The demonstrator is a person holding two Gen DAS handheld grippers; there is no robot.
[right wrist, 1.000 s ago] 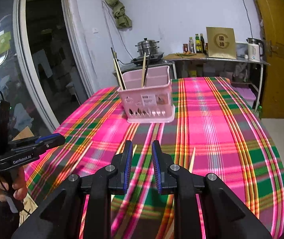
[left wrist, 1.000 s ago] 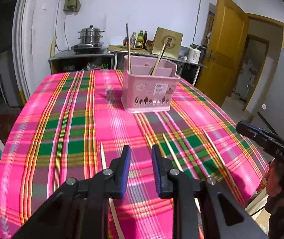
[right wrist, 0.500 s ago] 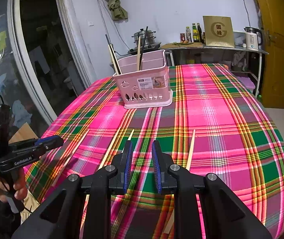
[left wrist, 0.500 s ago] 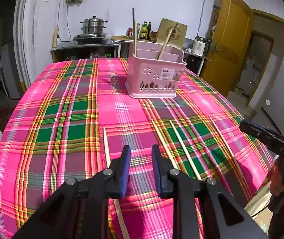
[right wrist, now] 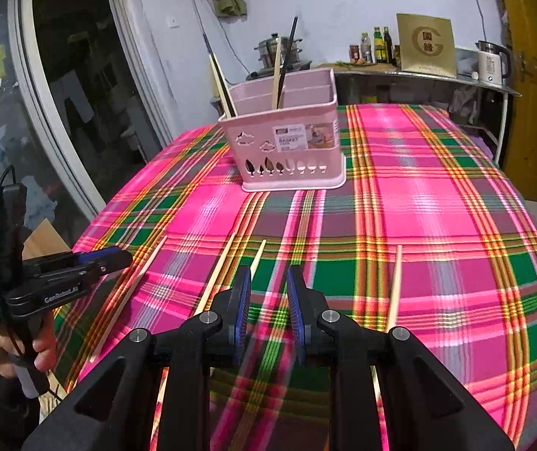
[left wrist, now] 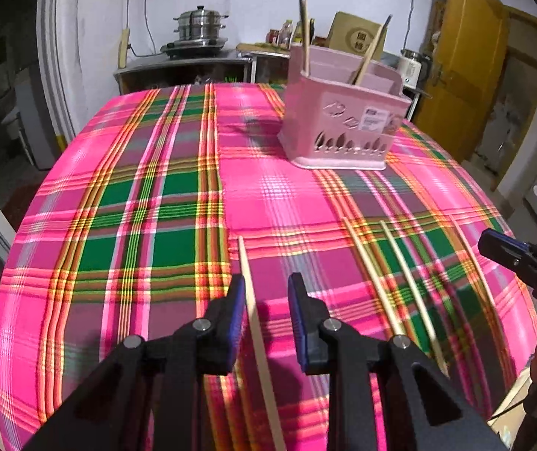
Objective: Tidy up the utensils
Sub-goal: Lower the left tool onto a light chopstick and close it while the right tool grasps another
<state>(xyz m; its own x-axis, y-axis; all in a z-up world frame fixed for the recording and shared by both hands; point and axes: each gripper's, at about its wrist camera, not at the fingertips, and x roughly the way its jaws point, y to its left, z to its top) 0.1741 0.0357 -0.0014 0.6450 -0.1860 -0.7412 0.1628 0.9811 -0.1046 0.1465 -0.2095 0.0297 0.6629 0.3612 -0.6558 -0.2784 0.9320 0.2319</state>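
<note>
A pink utensil basket [left wrist: 340,124] [right wrist: 287,143] stands on the plaid tablecloth and holds a few upright chopsticks. Several loose wooden chopsticks lie on the cloth. My left gripper [left wrist: 266,293] is open and empty, low over the cloth, with one chopstick [left wrist: 253,312] lying between its jaws. Two more chopsticks [left wrist: 381,285] lie to its right. My right gripper [right wrist: 268,293] is open and empty above the cloth, with chopsticks at its left [right wrist: 216,278] and right [right wrist: 394,285]. Each gripper shows in the other's view, the left one [right wrist: 110,259] and the right one [left wrist: 494,244].
The pink and green plaid table [left wrist: 155,195] ends in a rounded near edge. Behind it stand a counter with a steel pot [left wrist: 199,26], bottles and a kettle [right wrist: 490,62]. A yellow door [left wrist: 460,60] is at the right, a dark window [right wrist: 61,94] at the left.
Both grippers have come closer to the table and lower. The left one now straddles a chopstick. Both stayed open.
</note>
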